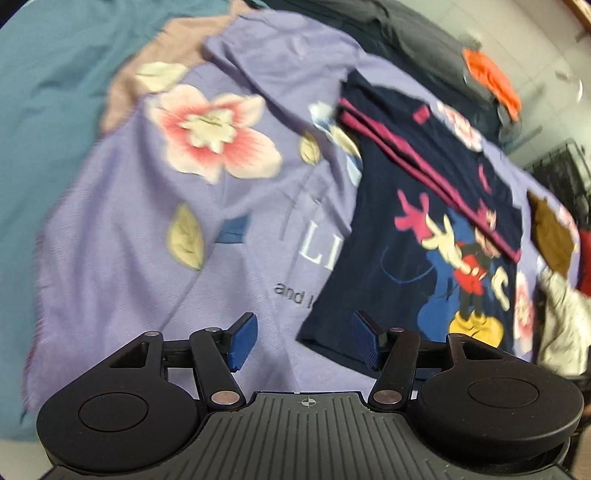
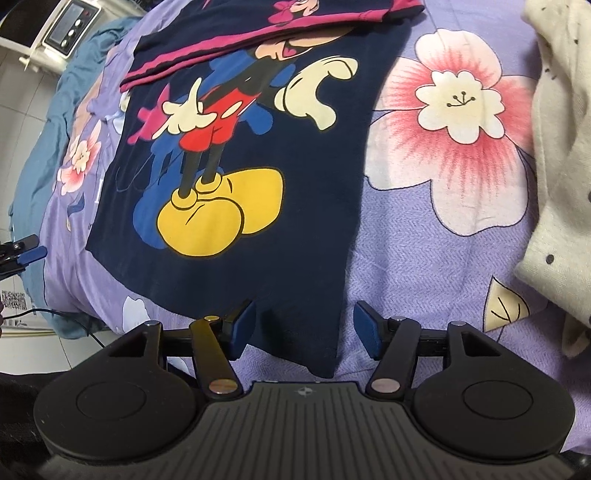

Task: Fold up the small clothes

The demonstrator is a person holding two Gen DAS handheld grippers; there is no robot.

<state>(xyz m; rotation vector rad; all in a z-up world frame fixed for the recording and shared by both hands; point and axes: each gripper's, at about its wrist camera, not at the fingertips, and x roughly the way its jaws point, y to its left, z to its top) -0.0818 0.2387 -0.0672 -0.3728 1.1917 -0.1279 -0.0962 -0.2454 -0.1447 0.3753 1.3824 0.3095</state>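
Note:
A navy T-shirt (image 1: 399, 240) with a cartoon mouse print lies flat on the purple flowered sheet (image 1: 110, 240), its magenta-trimmed top part folded over the print. My left gripper (image 1: 304, 339) hovers open above the sheet, just off the shirt's near left corner, with nothing between its blue pads (image 1: 242, 339). In the right wrist view the T-shirt (image 2: 280, 229) fills the middle. My right gripper (image 2: 303, 330) stands open at the near hem, the shirt's corner lying between the jaws untouched by the pads. The left gripper (image 2: 26, 254) shows at the far left edge.
A cream dotted garment (image 2: 554, 184) is heaped to the right of the shirt. A brown garment (image 1: 550, 236) and an orange one (image 1: 491, 81) lie farther off. A teal blanket (image 1: 44, 92) borders the sheet. A white appliance (image 2: 70, 29) and a cable sit on the floor.

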